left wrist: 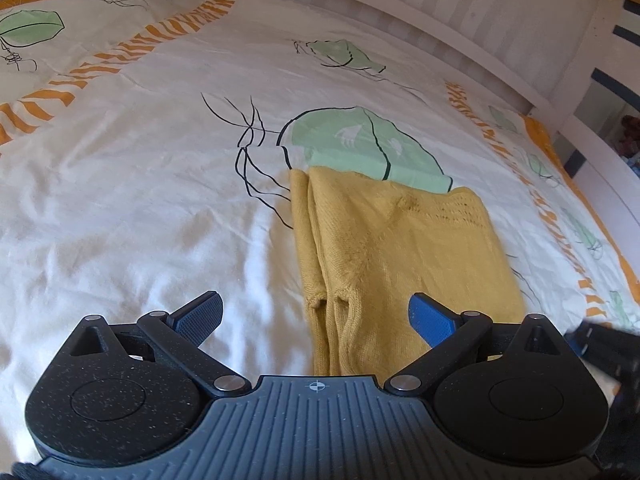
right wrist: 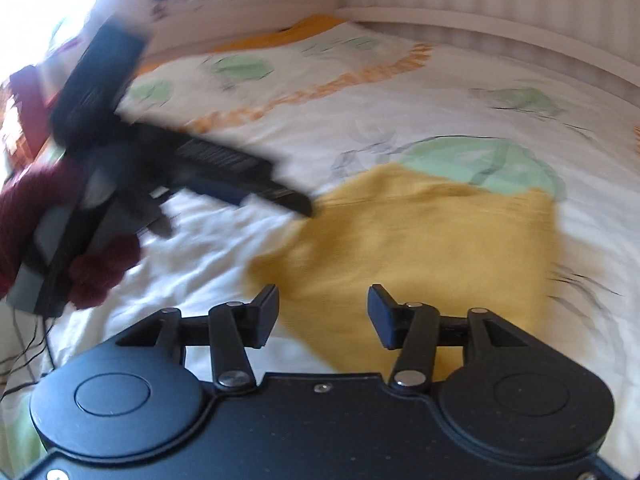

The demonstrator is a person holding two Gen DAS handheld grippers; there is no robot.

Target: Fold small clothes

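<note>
A small mustard-yellow knit garment [left wrist: 404, 256] lies folded lengthwise on the bed, sleeves laid along its left side. My left gripper [left wrist: 316, 318] is open and empty, just above the garment's near end. In the right wrist view the same garment [right wrist: 420, 248] lies ahead, blurred by motion. My right gripper [right wrist: 323, 312] is open and empty over its near edge. The left gripper [right wrist: 280, 196] shows there too, at the garment's left corner, held by a hand in a dark red sleeve.
The bed is covered by a white sheet [left wrist: 140, 200] with green leaf prints and orange stripes. A white slatted bed frame [left wrist: 440, 12] runs along the far side and right. Cables [right wrist: 24, 344] hang at the bed's left edge.
</note>
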